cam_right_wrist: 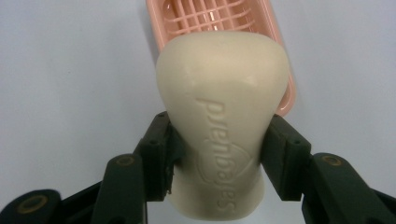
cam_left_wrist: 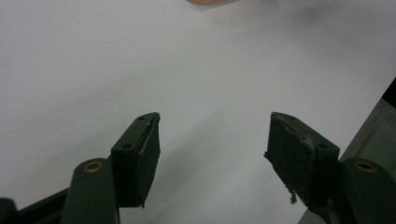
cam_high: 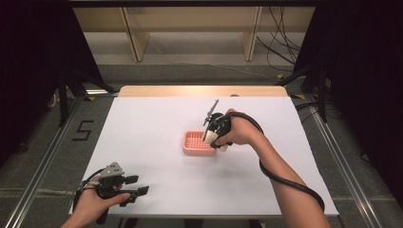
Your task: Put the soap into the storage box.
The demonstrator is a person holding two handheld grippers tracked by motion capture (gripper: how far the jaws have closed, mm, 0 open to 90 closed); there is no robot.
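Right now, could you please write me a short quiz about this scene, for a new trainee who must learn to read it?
1. True or false: the left gripper is clamped on something.
2. What does the right gripper hold? A) a sponge B) a cream soap bar C) a cup
3. Fill in: the soap bar is held just above the pink ____ with a grid bottom.

Key
1. False; its jaws stand wide apart over the white table, with nothing between them.
2. B; both jaws press on the bar's sides.
3. Soap dish.
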